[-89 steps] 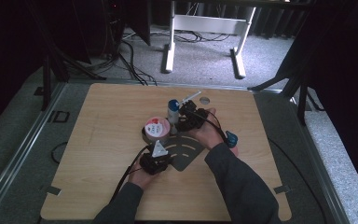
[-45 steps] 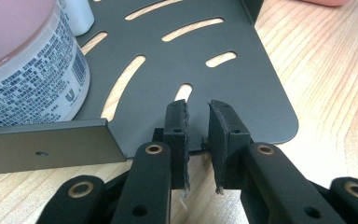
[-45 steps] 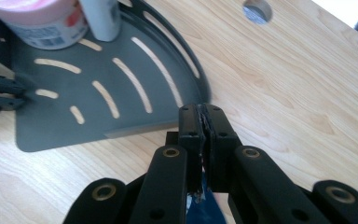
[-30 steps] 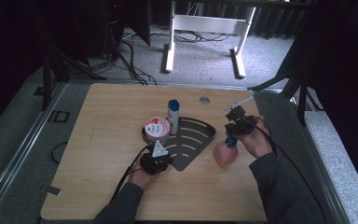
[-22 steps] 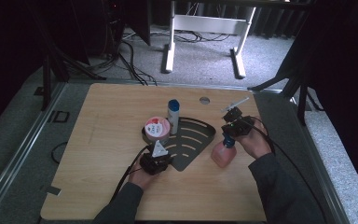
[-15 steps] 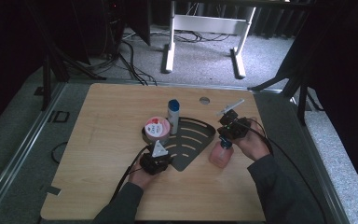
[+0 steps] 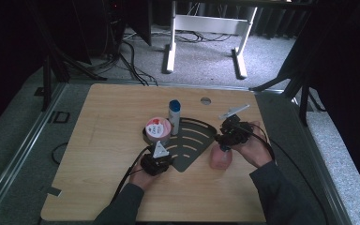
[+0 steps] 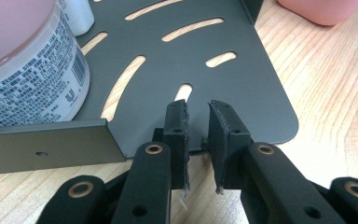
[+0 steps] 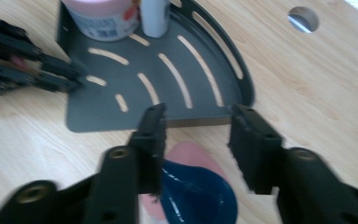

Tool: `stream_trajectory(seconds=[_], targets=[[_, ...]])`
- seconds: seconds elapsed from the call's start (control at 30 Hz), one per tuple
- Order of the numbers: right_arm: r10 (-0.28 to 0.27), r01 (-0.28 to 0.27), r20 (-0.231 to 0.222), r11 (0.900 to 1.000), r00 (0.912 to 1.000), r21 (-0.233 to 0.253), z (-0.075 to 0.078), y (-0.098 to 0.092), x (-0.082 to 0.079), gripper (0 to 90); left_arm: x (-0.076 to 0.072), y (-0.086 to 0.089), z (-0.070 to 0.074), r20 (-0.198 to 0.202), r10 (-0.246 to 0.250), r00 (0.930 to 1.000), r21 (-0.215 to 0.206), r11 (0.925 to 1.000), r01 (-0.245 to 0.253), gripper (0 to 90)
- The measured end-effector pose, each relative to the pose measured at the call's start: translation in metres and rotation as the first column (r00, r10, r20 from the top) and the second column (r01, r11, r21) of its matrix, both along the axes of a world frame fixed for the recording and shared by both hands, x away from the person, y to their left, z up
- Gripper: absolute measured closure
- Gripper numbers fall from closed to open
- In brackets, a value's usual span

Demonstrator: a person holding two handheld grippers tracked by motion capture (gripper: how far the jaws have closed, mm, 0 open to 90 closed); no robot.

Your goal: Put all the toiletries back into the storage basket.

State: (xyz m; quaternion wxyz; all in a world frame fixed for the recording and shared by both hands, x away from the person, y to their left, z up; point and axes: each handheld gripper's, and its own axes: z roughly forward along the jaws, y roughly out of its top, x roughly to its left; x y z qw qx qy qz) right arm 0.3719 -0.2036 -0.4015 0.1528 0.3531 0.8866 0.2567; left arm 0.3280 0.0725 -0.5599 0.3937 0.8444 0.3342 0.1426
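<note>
1. Pink bottle with a blue cap (image 7: 221, 158) stands on the tabletop (image 7: 98, 122) just beside the dark slotted shelf (image 7: 192, 140), outside it; the right gripper (image 7: 225, 138) hovers over the cap, fingers spread, gripping nothing.
2. The left gripper (image 8: 196, 122), fingers nearly closed, seems to pinch the shelf's edge, though contact is hard to confirm.
3. Judged step: unloading the shelf. Next, the right gripper must reach for the white tube (image 7: 174, 111) or pink jar (image 7: 158, 129).

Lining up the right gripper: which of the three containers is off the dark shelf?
The pink bottle with the blue cap, on bare wood under the right gripper. The pink-lidded jar and white tube stand on the shelf.
</note>
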Motion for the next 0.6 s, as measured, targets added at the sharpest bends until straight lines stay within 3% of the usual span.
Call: stream_trajectory(seconds=[0.07, 0.23, 0.6], targets=[[-0.002, 0.002, -0.004, 1.000, 1.0000, 0.028, -0.002, -0.002, -0.002, 48.0, 0.000, 0.000, 0.000, 0.001, 0.000, 1.0000, 0.000, 1.0000, 0.000, 77.8], [-0.018, 0.018, -0.007, 1.000, 0.9998, 0.025, -0.011, -0.003, -0.009, 38.6, 0.000, 0.000, 0.000, 0.001, 0.000, 1.0000, 0.001, 1.0000, 0.000, 77.8], [-0.101, 0.100, 0.011, 0.991, 0.9948, 0.091, -0.036, -0.015, -0.014, 35.0, 0.000, 0.000, 0.000, 0.001, 0.000, 1.0000, 0.000, 1.0000, 0.000, 77.7]])
